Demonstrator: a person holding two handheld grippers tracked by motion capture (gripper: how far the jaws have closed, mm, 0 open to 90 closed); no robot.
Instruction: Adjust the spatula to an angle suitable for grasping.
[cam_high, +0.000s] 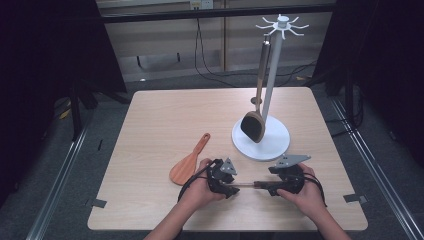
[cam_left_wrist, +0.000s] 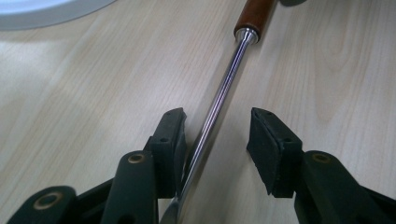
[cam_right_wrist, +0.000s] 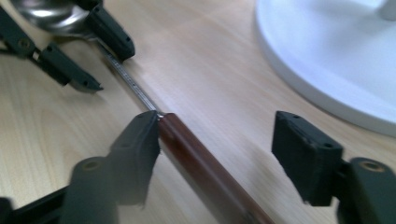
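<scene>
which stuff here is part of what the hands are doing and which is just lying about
In play:
- metal utensil with a brown handle, lying between both tools
- left tool, open around its steel shaft
- right tool, open around its brown handle
- probably the white hanging stand, already holding a dark spatula

Lying about:
- wooden rice paddle on the table

Light wood tabletop (cam_high: 165, 115). White utensil stand (cam_high: 272, 90) with round base far right of centre, dark spatula (cam_high: 256, 117) hanging on it. Orange wooden rice paddle (cam_high: 189, 161) lying flat near the front edge. Black cables (cam_high: 210, 70) on floor behind.
</scene>
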